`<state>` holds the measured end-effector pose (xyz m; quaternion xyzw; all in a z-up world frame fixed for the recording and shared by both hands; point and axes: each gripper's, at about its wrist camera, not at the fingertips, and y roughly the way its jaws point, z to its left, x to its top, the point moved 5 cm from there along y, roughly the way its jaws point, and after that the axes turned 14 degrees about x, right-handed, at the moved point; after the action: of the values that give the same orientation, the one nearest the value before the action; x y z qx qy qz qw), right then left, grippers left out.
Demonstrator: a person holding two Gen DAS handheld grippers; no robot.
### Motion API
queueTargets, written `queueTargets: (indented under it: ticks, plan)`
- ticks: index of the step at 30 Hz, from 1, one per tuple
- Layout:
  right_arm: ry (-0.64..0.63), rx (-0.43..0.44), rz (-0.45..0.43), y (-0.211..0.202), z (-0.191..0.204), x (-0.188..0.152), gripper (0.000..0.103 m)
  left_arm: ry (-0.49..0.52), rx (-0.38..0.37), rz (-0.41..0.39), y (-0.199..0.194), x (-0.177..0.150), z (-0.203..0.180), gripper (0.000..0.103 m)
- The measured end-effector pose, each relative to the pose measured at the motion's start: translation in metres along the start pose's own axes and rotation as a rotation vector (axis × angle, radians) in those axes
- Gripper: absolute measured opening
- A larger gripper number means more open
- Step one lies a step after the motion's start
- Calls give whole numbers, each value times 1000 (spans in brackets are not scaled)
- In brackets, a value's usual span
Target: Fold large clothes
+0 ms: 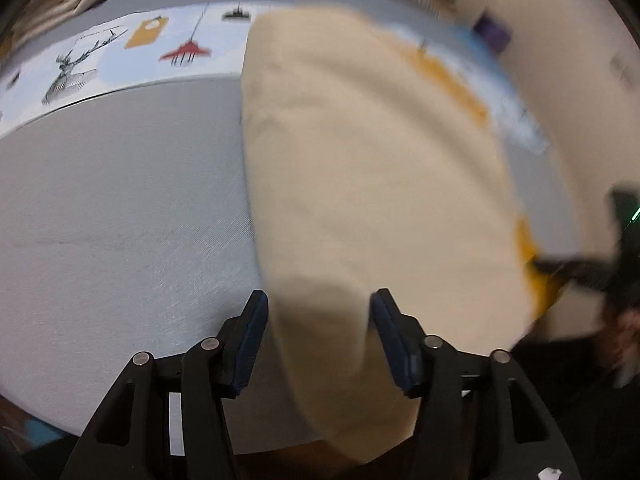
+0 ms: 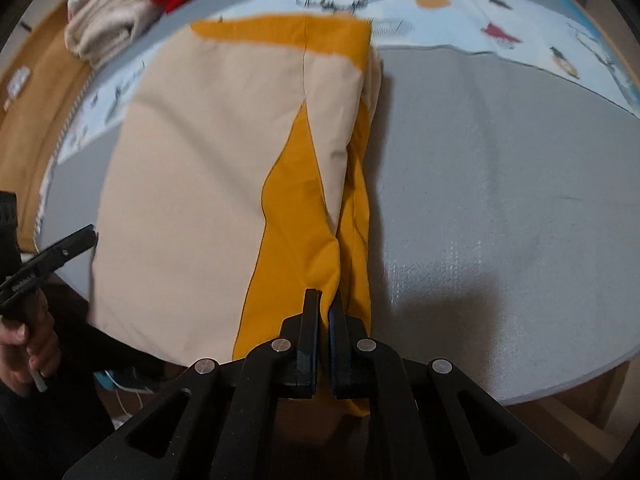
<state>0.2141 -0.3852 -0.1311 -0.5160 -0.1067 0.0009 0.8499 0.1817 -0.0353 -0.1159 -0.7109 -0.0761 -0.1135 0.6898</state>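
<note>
Between the right gripper's [image 2: 324,312] closed jaws sits a pinched fold of the beige and mustard garment [image 2: 224,184], at its near right edge. That garment lies folded lengthwise on the grey surface [image 2: 500,200]. Over its near end, the left gripper [image 1: 318,320] has its jaws spread wide, holding nothing. Beige and red clothes [image 2: 120,12] are piled at the far edge.

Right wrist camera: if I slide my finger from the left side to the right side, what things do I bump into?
The person's hand holding the black left gripper → the beige and mustard-yellow folded garment → the bare grey tabletop cloth → the pale blue printed runner with birds.
</note>
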Motion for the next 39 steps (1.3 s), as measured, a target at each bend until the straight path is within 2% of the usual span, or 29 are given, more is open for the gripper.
queueTargets:
  ticks: [2,4,6,8,11,12,16,21,23,24,26,29,33,35,37,39]
  plan:
    - [-4,-9,33,10,0,0,4,-7,12,7,1,-2,2,54]
    - [-25,-37,42,15,3,4,5,-9,-12,-10,-9,-1,2,49]
    - [-41,-54,32,12,8,6,5,7,-56,-19,-21,-5,-1,46]
    - [-33,-34,9,4,11,7,5,45,-103,-2,-26,-12,-7,46]
    - [-12,21,-37,-10,7,7,5,159,-16,34,-15,-30,-13,49]
    - [-6,35,-43,-12,6,7,10,166,8,57,-7,-34,-11,49]
    - [11,43,3,-10,1,-3,17,111,-28,96,1,-33,-3,51]
    - [-71,25,95,9,6,-15,18,133,-13,82,-3,-32,-10,51]
    - [-112,0,106,12,9,-20,11,127,-38,82,-6,-30,-12,51]
    - [-125,-19,113,14,9,-21,5,121,-60,78,-11,-30,-12,50]
    - [-132,-35,123,18,8,-24,4,130,-78,67,-15,-27,-12,50]
    - [-134,-60,147,25,5,-26,3,182,-48,129,1,-35,-15,51]
    - [-153,-124,200,38,8,-26,3,176,-56,135,2,-31,-17,52]
    - [-128,-109,167,31,9,-17,3,170,-57,124,-2,-30,-15,52]
    - [-100,-91,64,11,7,-1,10,176,-55,103,-8,-29,-13,52]
    - [-63,-104,-114,-20,4,27,17,158,-57,76,-13,-23,-12,52]
